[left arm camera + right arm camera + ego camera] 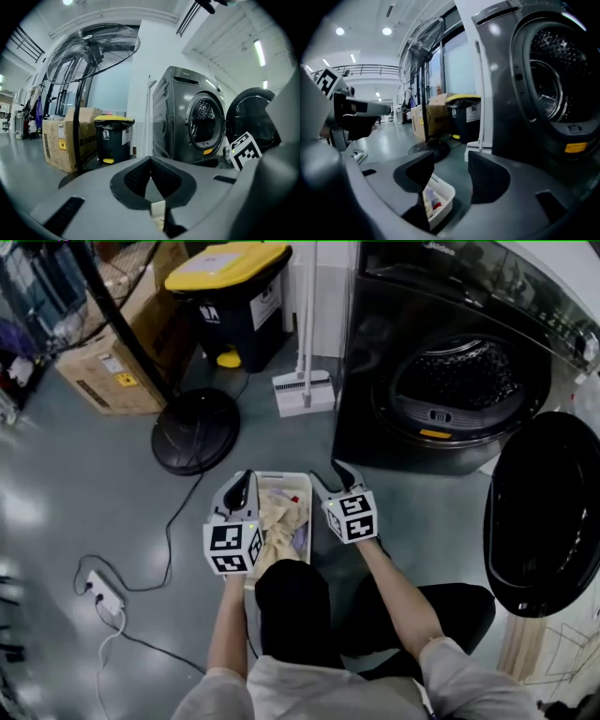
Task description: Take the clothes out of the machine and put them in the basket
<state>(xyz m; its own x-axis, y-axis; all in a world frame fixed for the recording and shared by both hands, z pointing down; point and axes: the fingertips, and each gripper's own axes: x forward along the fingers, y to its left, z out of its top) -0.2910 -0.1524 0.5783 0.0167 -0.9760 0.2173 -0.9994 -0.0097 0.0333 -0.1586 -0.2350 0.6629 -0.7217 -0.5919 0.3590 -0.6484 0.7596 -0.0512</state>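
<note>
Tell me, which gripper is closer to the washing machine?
Right. The right gripper is at the right edge of the basket, toward the machine; the left gripper is at its left edge, farther off.

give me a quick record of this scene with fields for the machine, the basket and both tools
machine: dark grey front-loading machine, round door swung open
drum: no clothes visible in the part shown
basket: white rectangular plastic basket on the floor in front of the machine
contents: beige clothes in the basket
left tool: jaws together, nothing gripped, by the basket's left edge
right tool: jaws apart, empty, just right of the basket
nearby: black bin with yellow lid, cardboard box, black round fan base
</note>
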